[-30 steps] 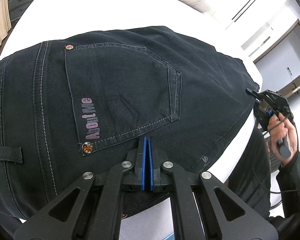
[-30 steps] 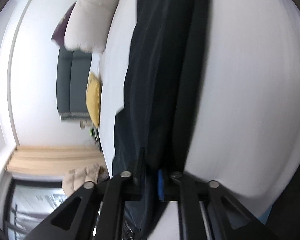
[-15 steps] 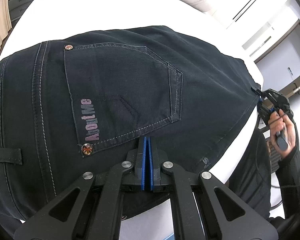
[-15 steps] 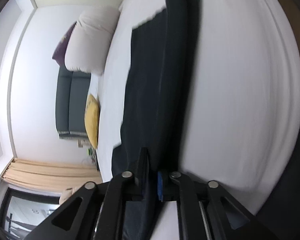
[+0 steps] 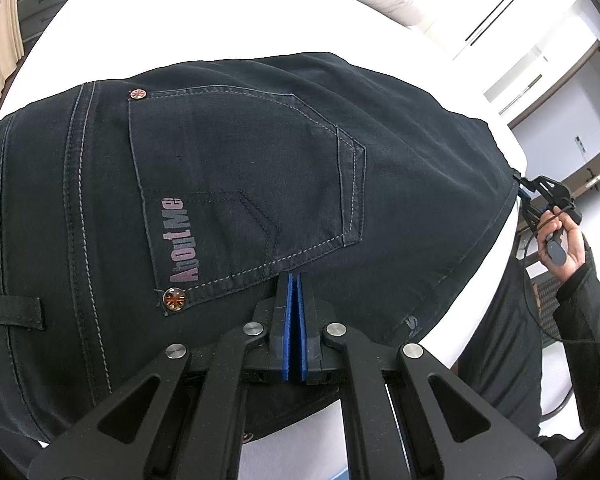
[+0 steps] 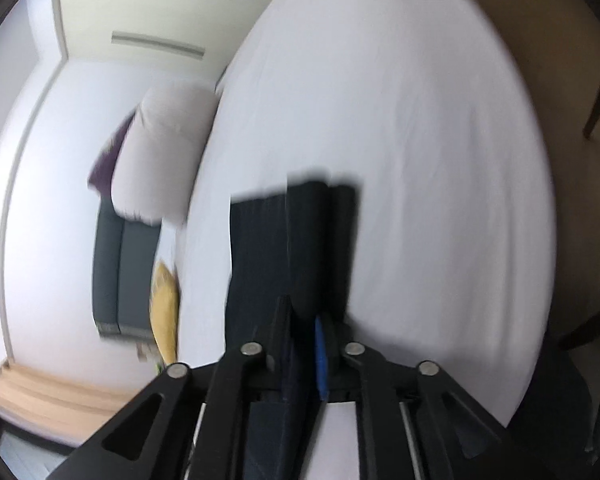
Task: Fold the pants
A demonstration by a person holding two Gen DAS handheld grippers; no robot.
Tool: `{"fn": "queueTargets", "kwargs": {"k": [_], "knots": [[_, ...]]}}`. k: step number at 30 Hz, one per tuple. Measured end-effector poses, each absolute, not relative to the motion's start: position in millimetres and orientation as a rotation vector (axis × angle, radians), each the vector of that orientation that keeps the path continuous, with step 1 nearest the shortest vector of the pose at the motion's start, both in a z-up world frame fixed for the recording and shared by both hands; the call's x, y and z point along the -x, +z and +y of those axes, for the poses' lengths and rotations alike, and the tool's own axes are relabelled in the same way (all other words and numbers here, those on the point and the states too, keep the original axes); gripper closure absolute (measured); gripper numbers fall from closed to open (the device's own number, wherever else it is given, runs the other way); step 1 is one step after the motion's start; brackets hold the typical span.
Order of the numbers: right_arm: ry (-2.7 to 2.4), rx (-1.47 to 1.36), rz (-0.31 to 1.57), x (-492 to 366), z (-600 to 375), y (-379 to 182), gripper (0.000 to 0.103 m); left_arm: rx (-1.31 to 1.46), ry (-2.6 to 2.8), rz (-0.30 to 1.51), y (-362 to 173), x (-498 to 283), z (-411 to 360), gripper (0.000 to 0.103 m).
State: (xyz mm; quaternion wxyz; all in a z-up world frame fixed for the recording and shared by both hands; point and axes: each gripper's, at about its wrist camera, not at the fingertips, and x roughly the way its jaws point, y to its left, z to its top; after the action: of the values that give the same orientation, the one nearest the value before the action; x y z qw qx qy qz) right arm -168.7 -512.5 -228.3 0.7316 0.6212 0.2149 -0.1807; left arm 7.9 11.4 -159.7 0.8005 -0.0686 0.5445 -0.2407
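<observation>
left claw (image 5: 294, 280): blue pads pressed flat together, nothing visibly pinched between the tips, lying on the dark pants (image 5: 240, 184) just below the back pocket (image 5: 244, 184). beside the tips, a round metal rivet (image 5: 174, 298) at the pocket's lower corner and pale "aboutme" lettering (image 5: 178, 240) along the pocket's side. further out, a second rivet (image 5: 137, 94) at the pocket's upper corner, a double-stitched seam and a belt loop (image 5: 10, 312) toward the left.

right claw (image 6: 302, 316): narrow gap, fingers just parted, a dark fold of the pants (image 6: 300, 248) between them; pad contact hard to judge in the blur. in the left wrist view, same claw (image 5: 521, 189) at the pants' far right edge, held by a hand (image 5: 560, 236) in a dark sleeve (image 5: 584, 300).

pants spread flat across the near part of the white bed (image 5: 188, 20), seat side up, reaching toward the bed's near edge; from the right wrist view, a long dark strip running away over the sheet. beyond the bed's far edge, a pale pillow (image 6: 164, 152), a yellow cushion (image 6: 165, 312) and a dark sofa (image 6: 124, 276).
</observation>
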Motion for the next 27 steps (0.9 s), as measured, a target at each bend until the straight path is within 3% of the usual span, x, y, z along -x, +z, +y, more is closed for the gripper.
{"fn": "queueTargets", "kwargs": {"k": [6,9,17,27], "knots": [[-0.585,-1.24,0.406,183,-531,-199,0.085,0.156,-0.516,1.166,-161,-8,15,0.101],[-0.665,-1.204,0.444,187,-535,-195,0.069,0.153,-0.517,1.167,-160,-8,17,0.101],[-0.569,-0.984,0.523,149,-513,-153,0.069,0.142,-0.511,1.173,-159,-11,14,0.101],[-0.378,-1.167,0.506,134,-514,-160,0.069,0.143,-0.498,1.17,-158,-10,11,0.101]]}}
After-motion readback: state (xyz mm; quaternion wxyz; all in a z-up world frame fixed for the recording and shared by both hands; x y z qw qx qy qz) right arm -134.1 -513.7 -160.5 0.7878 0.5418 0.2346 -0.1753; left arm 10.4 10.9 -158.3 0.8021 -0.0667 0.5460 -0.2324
